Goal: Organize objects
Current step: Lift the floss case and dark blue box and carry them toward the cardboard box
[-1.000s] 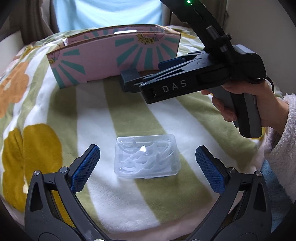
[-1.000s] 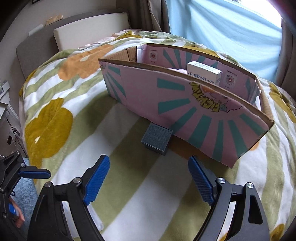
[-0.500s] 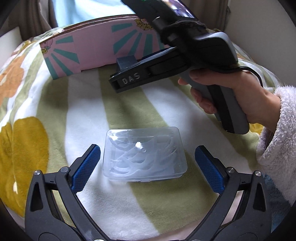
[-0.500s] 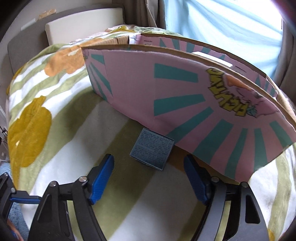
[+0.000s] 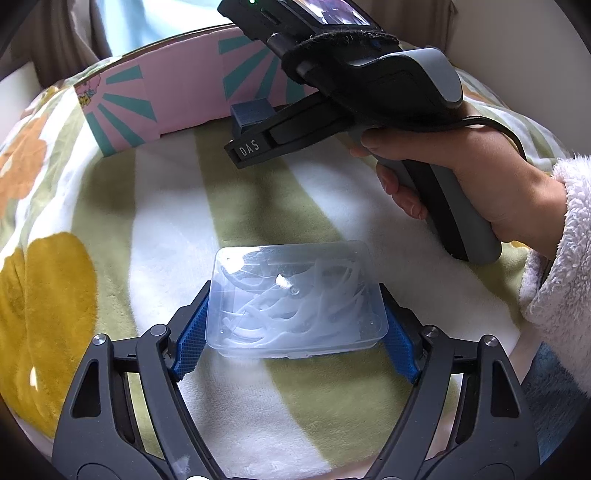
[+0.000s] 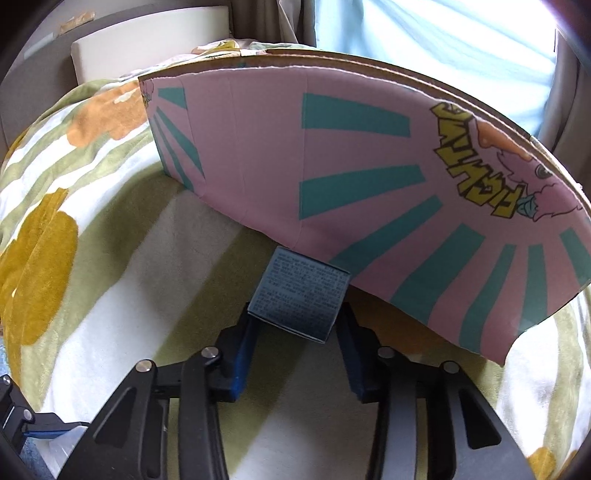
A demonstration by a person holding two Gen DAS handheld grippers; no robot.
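Note:
My left gripper (image 5: 295, 332) is shut on a clear plastic case (image 5: 295, 299) of white floss picks, its blue pads (image 5: 190, 343) pressed on both short sides. The case rests on the striped blanket. My right gripper (image 6: 295, 325) is shut on a small dark blue-grey box (image 6: 299, 295) that lies against the front wall of the pink and teal cardboard box (image 6: 332, 155). In the left wrist view the right gripper (image 5: 251, 125) and the small box (image 5: 255, 112) show in front of the cardboard box (image 5: 173, 92).
A soft blanket (image 5: 166, 221) with green and white stripes and yellow and orange blobs covers the bed. A white pillow (image 6: 147, 48) lies behind the cardboard box. A light blue curtain (image 6: 443, 33) hangs at the back.
Both grippers moved forward and down, then closed: the left on the clear case, the right on the small dark box. Both were open a second ago.

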